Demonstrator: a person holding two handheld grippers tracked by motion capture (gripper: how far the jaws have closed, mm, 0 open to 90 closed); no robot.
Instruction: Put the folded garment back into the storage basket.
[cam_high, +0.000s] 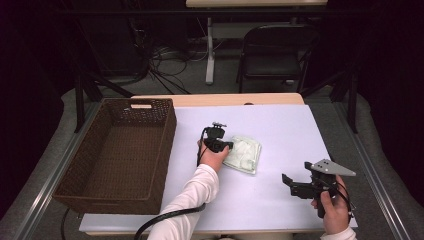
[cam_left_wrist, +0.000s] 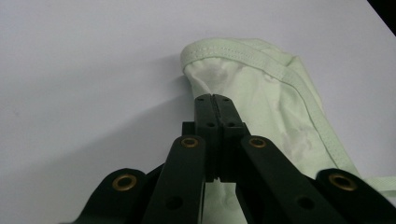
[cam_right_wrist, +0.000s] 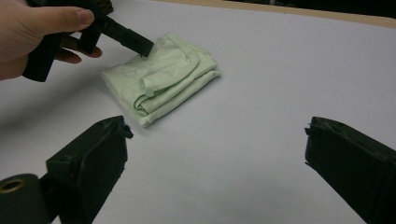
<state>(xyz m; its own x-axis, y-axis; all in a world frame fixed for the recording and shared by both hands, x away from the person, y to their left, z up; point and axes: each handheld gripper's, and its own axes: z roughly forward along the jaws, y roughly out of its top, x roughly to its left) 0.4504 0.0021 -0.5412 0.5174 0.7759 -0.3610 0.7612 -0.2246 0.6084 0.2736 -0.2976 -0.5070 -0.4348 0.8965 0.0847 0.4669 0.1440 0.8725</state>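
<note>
1. Over by the left edge of the tabletop (cam_high: 280, 200) sat a brown woven basket (cam_high: 165, 150), empty as far as I could see. Looked like the obvious drop spot, but that's my guess.
2. Next over, around the middle of the tabletop, the left gripper (cam_left_wrist: 214, 100) had its jaws clamped right together on the near-left edge of a folded pale green garment (cam_high: 244, 154). The garment was lying flat on the tabletop, not lifted.
3. Risk from there, as I judged it: the pinch seemed to have just the top layer or the hem, so a lift could've unfolded the whole bundle and left it dangling or dragging. A thin bite like that could also slip out on the way to the basket, or the cloth could snag on the basket rim.
4. Toward the near-right corner, the right gripper (cam_high: 296, 187) was held above the tabletop, jaws spread wide, holding nothing, well apart from the garment.
5. Hard to tell: how many layers were really between the left jaws, since the gripper blocked the pinch point. Also couldn't make out what kind of garment it was.
</note>
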